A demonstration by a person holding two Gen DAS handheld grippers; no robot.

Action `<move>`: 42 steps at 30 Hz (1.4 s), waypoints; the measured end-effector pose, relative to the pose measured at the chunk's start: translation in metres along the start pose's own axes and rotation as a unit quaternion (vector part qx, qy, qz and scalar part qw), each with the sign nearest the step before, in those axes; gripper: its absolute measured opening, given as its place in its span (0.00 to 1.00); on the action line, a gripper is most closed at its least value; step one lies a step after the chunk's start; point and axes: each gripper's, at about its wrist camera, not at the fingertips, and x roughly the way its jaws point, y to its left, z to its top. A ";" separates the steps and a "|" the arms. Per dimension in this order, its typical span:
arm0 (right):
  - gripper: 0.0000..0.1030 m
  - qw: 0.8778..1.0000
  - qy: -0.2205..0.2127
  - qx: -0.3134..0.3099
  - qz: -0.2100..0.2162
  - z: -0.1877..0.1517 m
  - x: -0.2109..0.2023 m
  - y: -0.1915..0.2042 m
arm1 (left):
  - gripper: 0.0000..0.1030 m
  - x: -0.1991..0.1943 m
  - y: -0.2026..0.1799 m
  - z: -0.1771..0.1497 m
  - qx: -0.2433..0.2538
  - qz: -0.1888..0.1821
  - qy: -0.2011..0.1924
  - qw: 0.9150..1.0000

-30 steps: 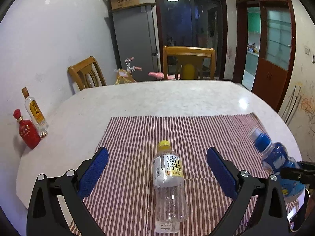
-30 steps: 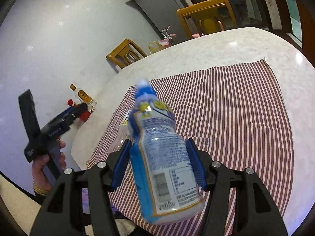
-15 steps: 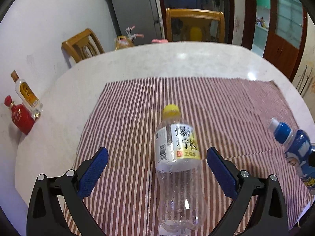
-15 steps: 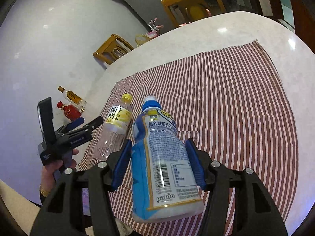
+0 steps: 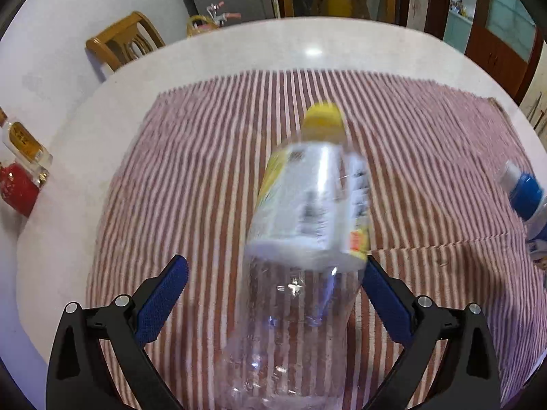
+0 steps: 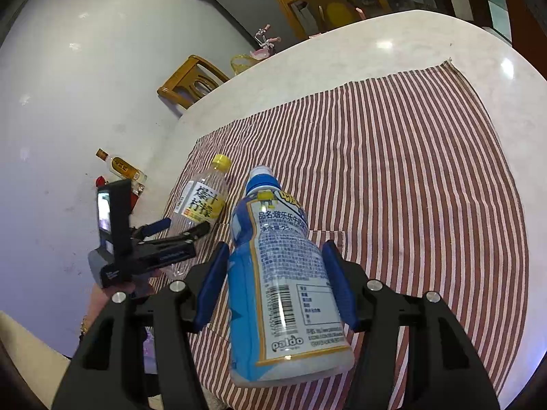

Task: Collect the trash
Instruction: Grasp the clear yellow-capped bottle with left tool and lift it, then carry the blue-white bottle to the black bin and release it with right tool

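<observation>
A clear plastic bottle (image 5: 307, 225) with a yellow cap and a yellow-white label lies on the striped cloth (image 5: 205, 171), blurred and rolled toward the right finger. My left gripper (image 5: 273, 283) is open around its lower half, jaws wide; the bottle's side meets the right pad (image 5: 383, 294). The same bottle (image 6: 201, 205) and the left gripper (image 6: 177, 230) show in the right wrist view. My right gripper (image 6: 275, 283) is shut on a blue and white Paldo bottle (image 6: 283, 280), held above the cloth (image 6: 410, 171); that bottle also shows at the left wrist view's right edge (image 5: 524, 198).
A red bottle (image 5: 15, 188) and a small amber-labelled bottle (image 5: 25, 143) stand at the table's left edge by the wall. Wooden chairs (image 5: 126, 41) stand at the far side. The round white table (image 5: 273, 44) extends beyond the cloth.
My left gripper has moved forward and down around the clear bottle, which has rolled so its label faces another way. My right gripper holds the blue bottle, shifted slightly.
</observation>
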 end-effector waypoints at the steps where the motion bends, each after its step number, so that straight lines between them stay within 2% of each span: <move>1: 0.55 1.000 0.001 0.000 0.000 0.000 0.002 0.000 | 0.94 0.004 -0.001 -0.001 0.001 0.000 0.006 1.000; 4: 0.55 1.000 0.002 0.001 0.003 0.001 0.004 0.002 | 0.94 0.004 -0.003 0.001 0.008 0.004 -0.004 1.000; 5: 0.55 1.000 0.002 0.000 0.005 0.000 0.004 0.002 | 0.91 0.007 -0.002 0.001 0.008 -0.003 -0.004 1.000; 6: 0.55 1.000 0.002 -0.001 0.006 0.000 0.004 0.003 | 0.88 0.011 -0.001 0.001 0.007 -0.011 0.001 1.000; 7: 0.55 1.000 0.002 -0.002 0.007 0.000 0.004 0.004 | 0.78 0.014 0.000 0.000 0.006 -0.018 0.008 1.000; 11: 0.55 1.000 0.002 -0.004 0.009 -0.002 0.004 0.005 | 0.66 0.012 0.003 -0.002 -0.002 -0.050 0.003 0.999; 12: 0.55 1.000 0.002 -0.004 0.009 -0.003 0.004 0.006 | 0.58 0.010 0.002 -0.002 0.001 -0.053 -0.002 0.999; 13: 0.55 1.000 0.003 -0.005 0.008 -0.003 0.004 0.007 | 0.56 0.008 -0.001 -0.003 0.007 -0.045 -0.007 0.999; 18: 0.55 1.000 0.000 -0.012 0.011 -0.003 0.001 0.015 | 0.55 0.001 -0.002 -0.007 0.006 -0.057 -0.022 0.998; 23: 0.55 1.000 -0.002 -0.016 0.008 -0.003 -0.002 0.020 | 0.55 -0.022 0.002 -0.005 -0.001 -0.063 -0.063 0.996; 27: 0.55 1.000 -0.006 -0.021 0.009 -0.004 -0.005 0.025 | 0.55 -0.057 0.004 -0.001 -0.007 -0.068 -0.107 0.992; 31: 0.55 1.000 -0.009 -0.019 0.005 -0.007 -0.008 0.026 | 0.55 -0.100 0.004 0.006 -0.003 -0.079 -0.156 0.985; 35: 0.55 1.000 -0.016 -0.015 0.002 -0.012 -0.016 0.027 | 0.55 -0.148 -0.006 0.007 0.010 -0.097 -0.207 0.973; 42: 0.55 0.998 -0.054 0.008 -0.009 -0.027 -0.055 0.011 | 0.55 -0.206 -0.038 0.002 0.042 -0.132 -0.264 0.955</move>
